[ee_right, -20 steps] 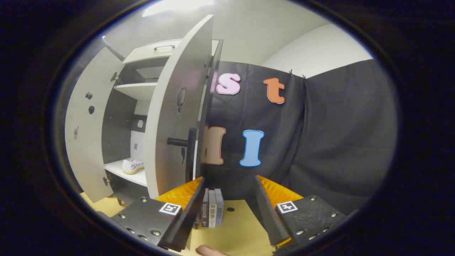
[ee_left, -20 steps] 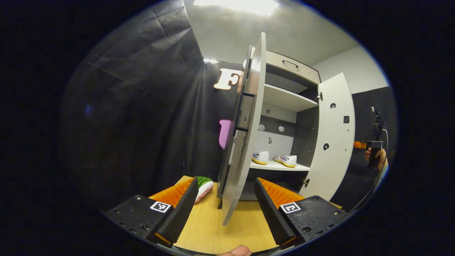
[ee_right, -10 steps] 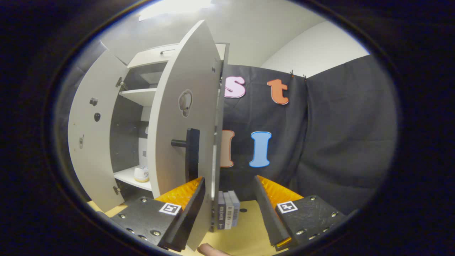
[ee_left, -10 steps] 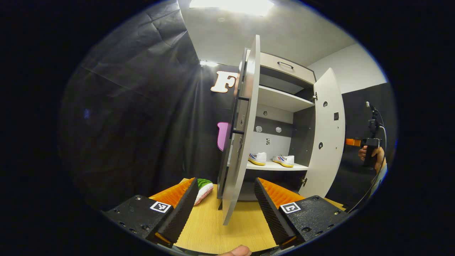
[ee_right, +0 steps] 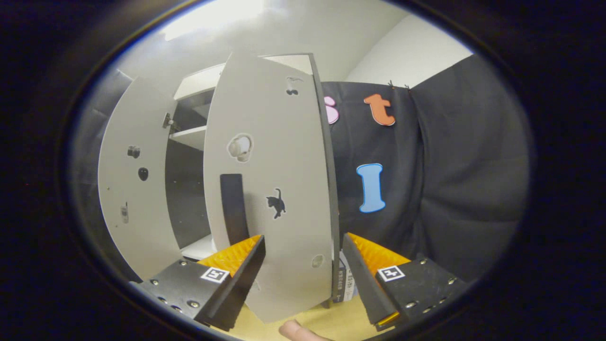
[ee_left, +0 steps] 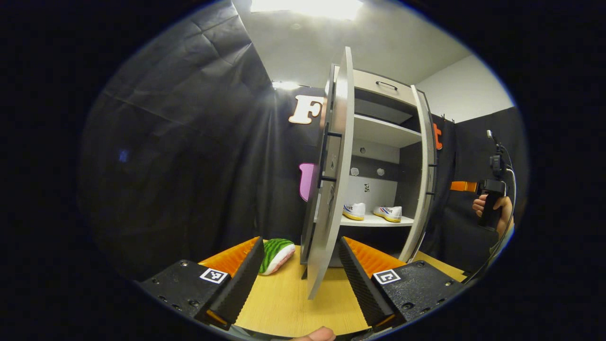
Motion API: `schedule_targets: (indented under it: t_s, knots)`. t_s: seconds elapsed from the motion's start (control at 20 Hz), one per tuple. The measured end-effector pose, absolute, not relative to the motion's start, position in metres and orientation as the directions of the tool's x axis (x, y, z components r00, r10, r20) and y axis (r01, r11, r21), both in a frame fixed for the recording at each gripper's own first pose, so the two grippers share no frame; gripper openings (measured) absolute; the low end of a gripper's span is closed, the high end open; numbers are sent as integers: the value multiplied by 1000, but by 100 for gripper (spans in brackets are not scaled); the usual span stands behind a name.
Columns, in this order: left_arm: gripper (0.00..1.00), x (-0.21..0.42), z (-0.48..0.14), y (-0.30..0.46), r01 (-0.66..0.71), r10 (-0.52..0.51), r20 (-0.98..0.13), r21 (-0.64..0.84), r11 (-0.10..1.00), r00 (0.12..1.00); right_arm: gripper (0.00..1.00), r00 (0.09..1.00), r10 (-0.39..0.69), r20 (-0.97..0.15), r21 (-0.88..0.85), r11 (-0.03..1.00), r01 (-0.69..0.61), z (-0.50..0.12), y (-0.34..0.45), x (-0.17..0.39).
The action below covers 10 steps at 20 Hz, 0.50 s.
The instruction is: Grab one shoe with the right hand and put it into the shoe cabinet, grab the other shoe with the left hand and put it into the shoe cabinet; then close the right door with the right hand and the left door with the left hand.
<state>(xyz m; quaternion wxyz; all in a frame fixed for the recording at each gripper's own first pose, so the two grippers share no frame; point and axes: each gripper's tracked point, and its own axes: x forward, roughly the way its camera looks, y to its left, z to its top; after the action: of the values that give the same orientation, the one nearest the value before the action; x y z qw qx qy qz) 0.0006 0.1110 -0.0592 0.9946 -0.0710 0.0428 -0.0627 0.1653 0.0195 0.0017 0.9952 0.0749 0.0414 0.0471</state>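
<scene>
since both shoes [ee_left: 374, 211] sit shelved, i hold right gripper [ee_right: 303, 265] agape at right door [ee_right: 279, 189] for pushing; left gripper [ee_left: 300, 270] likewise agape.

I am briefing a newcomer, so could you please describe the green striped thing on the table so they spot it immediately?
Start at the tall shoe cabinet on the wooden table. Left of its left door, on the tabletop by the black cloth, lies a watermelon slice toy. It is the one green-striped, pink-edged thing there; the shoes on the shelf are white.
</scene>
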Motion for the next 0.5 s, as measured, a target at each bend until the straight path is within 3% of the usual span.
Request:
schedule_targets:
  t_s: [0.35, 0.4, 0.5]
  knots:
    - [96, -4, -57, 111, 124, -135, -79, -133, 983, 988, 98, 982, 166, -91, 210, 967, -144, -10, 21, 127]
    - [92, -4, -57, 111, 126, -137, -80, -127, 984, 987, 98, 982, 168, -90, 210, 967, -147, -11, 21, 122]
    - [95, -4, -59, 112, 122, -132, -90, -111, 986, 987, 98, 984, 158, -84, 196, 971, -139, -13, 18, 113]
